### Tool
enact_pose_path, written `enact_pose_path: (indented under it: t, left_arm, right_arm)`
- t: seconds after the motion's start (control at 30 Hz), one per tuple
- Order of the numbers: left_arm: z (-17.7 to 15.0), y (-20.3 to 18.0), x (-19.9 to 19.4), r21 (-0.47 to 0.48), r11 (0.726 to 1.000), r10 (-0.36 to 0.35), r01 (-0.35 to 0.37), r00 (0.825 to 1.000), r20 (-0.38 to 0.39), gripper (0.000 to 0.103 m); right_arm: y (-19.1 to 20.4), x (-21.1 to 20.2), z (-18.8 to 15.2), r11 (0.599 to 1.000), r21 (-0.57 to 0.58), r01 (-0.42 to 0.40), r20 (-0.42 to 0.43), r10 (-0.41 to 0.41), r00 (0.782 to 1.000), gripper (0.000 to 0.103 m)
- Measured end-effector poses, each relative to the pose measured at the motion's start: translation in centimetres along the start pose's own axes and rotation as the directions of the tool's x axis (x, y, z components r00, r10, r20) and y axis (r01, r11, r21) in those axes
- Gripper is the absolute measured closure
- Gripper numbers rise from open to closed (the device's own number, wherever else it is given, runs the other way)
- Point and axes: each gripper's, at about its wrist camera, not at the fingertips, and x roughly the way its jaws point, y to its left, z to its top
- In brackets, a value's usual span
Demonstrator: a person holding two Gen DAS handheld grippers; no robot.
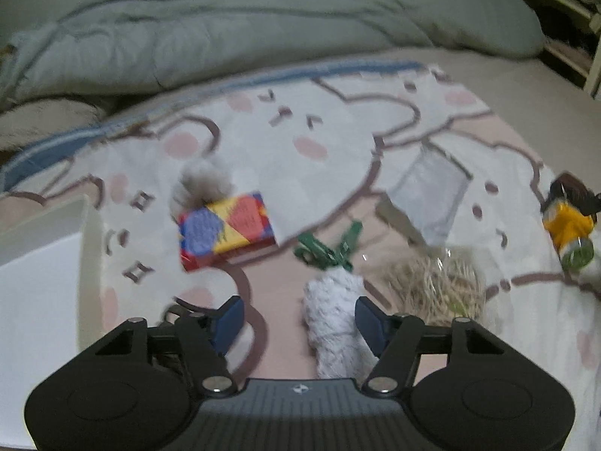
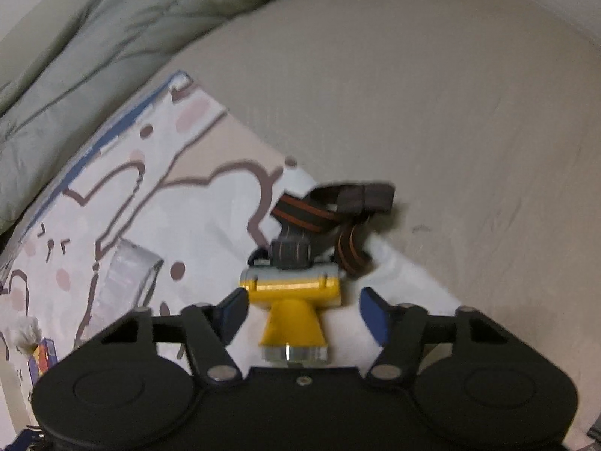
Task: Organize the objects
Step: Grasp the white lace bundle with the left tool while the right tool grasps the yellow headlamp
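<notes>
Left tool (image 1: 298, 319) fingers spread apart, nothing clamped; white knitted radish toy with green felt leaves (image 1: 335, 315) lies between them, close to the right finger, on the pink-and-white cartoon bunny blanket (image 1: 263, 127) on the bed. Ahead-left of the tool: red, blue and yellow printed cardboard box (image 1: 225, 231), grey fluffy pom-pom (image 1: 201, 184) touching its far edge. Ahead-right: clear bag of toothpicks (image 1: 432, 282), grey foil pouch (image 1: 432, 191) beyond it. White storage bin (image 1: 45, 263) at left. Right tool (image 2: 304, 315) fingers also apart, straddling yellow plastic headlamp with brown-orange striped strap (image 2: 293, 312), not gripping it, near the blanket's corner.
</notes>
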Motion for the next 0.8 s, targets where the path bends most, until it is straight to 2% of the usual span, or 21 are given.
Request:
enact_pose_path:
  t: [0.03, 0.1, 0.17, 0.5, 0.6, 0.77, 0.8]
  left_arm:
    - [0.0, -0.1, 0.5, 0.004, 1.000, -0.007, 0.007, 1.000, -0.019, 0.040]
    - [0.0, -0.3, 1.3, 0.002, 1.000, -0.025, 0.025, 0.999, -0.044, 0.041]
    - [0.1, -0.5, 1.9, -0.015, 0.999, -0.051, 0.050, 0.997, -0.061, 0.041]
    - [0.7, -0.8, 4.3, -0.097, 0.990, -0.108, 0.098, 0.989, -0.106, 0.041]
    - [0.6, -0.7, 4.8, -0.132, 0.985, -0.129, 0.113, 0.985, -0.116, 0.041]
    - [0.0, -0.5, 5.4, -0.185, 0.972, -0.169, 0.144, 0.978, -0.124, 0.058]
    - [0.0, -0.6, 5.3, -0.189, 0.971, -0.171, 0.146, 0.978, -0.124, 0.059]
  right_arm:
    - [0.1, 0.4, 0.0, 1.000, 0.001, 0.004, -0.020, -0.004, 1.000, 0.051]
    - [0.3, 1.4, -0.1, 1.000, 0.000, 0.016, -0.061, -0.016, 0.998, 0.055]
    - [0.9, 2.3, -0.3, 0.999, -0.020, 0.031, -0.092, -0.033, 0.995, 0.056]
    - [3.0, 5.4, -0.3, 0.992, -0.096, 0.081, -0.140, -0.094, 0.986, 0.060]
    - [2.7, 6.1, -0.2, 0.992, -0.096, 0.078, -0.152, -0.092, 0.984, 0.060]
    - [2.5, 6.1, -0.3, 0.990, -0.127, 0.057, -0.145, -0.076, 0.987, 0.061]
    - [2.6, 6.0, -0.4, 0.988, -0.143, 0.055, -0.142, -0.076, 0.987, 0.061]
